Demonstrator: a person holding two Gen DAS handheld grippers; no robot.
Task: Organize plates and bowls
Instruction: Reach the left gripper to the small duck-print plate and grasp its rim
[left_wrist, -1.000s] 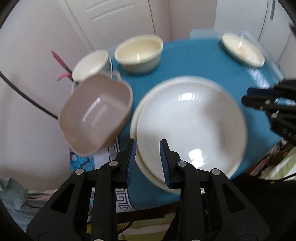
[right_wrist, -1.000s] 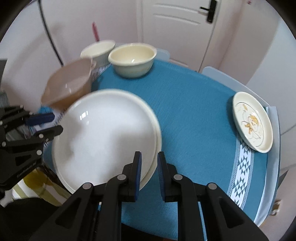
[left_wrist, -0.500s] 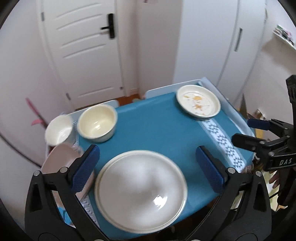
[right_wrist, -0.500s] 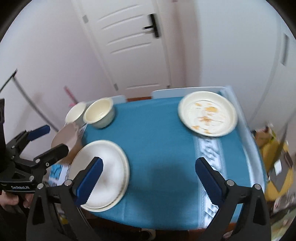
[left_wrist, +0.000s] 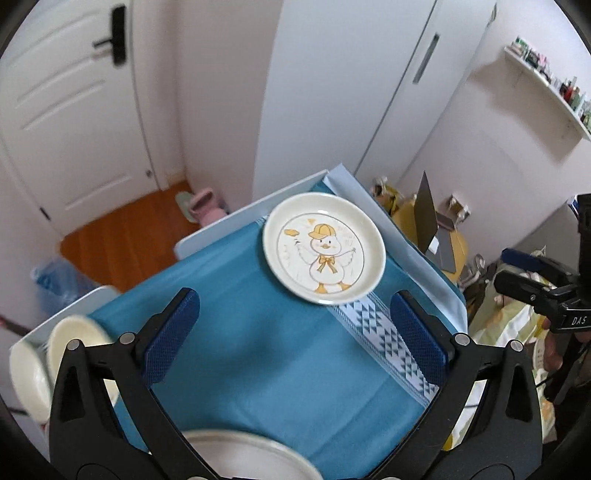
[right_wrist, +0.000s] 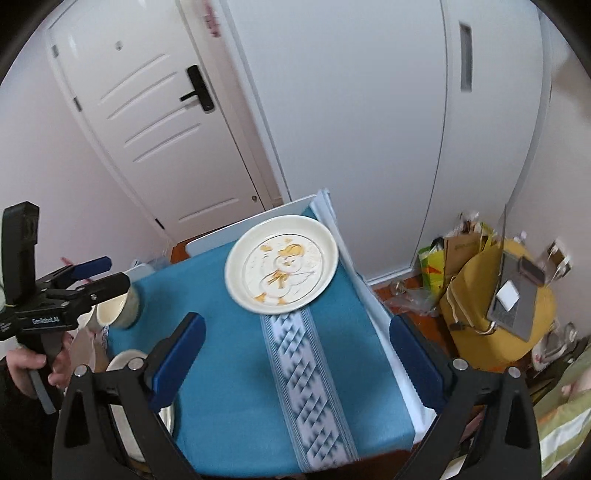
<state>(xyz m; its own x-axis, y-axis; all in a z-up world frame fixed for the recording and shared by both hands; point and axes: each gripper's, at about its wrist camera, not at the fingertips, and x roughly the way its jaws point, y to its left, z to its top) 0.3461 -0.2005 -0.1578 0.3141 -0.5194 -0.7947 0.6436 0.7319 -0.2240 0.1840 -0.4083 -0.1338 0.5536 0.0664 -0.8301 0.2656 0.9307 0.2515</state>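
Cream plate (left_wrist: 325, 253) printed with a yellow-capped duck lies flat.

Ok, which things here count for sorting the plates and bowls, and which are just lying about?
For the job:
- duck plate
- large white plate
- cream bowl
- left gripper, open
- right gripper, open

Lying about:
- laptop on yellow stool
- pink slippers
- shelf bottles

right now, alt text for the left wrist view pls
The open left gripper, nothing between its blue pads, faces a duck plate lying on the far part of a teal tablecloth. The right gripper shows at the right edge.
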